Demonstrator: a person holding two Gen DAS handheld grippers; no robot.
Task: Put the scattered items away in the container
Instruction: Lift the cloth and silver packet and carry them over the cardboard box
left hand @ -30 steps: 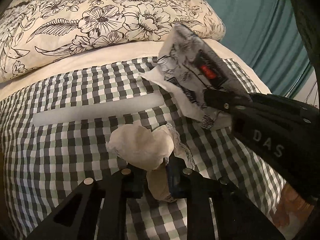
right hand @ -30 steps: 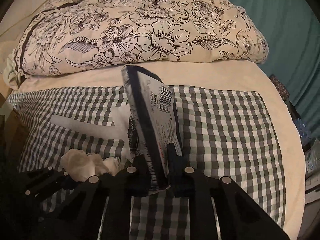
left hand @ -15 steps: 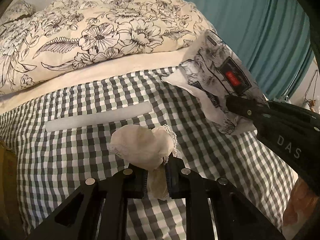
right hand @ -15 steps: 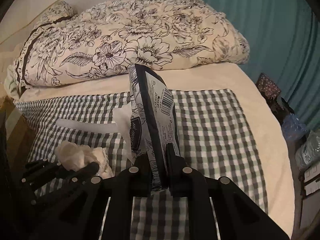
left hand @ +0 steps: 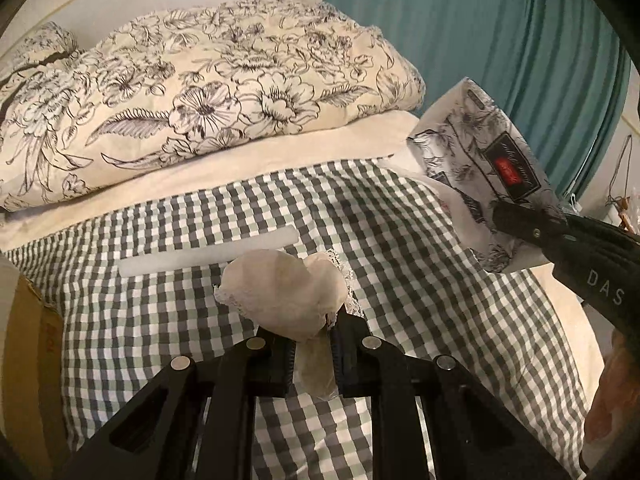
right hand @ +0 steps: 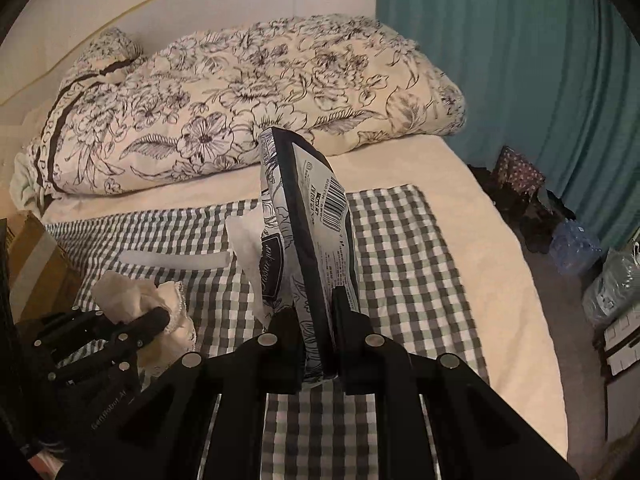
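My left gripper is shut on a crumpled cream cloth with a lace edge, held above the checked cloth on the bed. From the right wrist view the same cream cloth sits in the left gripper at the lower left. My right gripper is shut on a floral tissue pack with a barcode, held upright with a white tissue sticking out. In the left wrist view that tissue pack hangs at the right in the right gripper. A white stick lies on the checked cloth.
A flowered duvet is piled at the back of the bed. A brown cardboard box stands at the left edge, also cardboard box. Teal curtain hangs at the right. Bags and water bottles sit on the floor right of the bed.
Both grippers have risen from the bed with their loads, so the checked cloth looks farther below. The tissue pack has moved to the right in the left wrist view.
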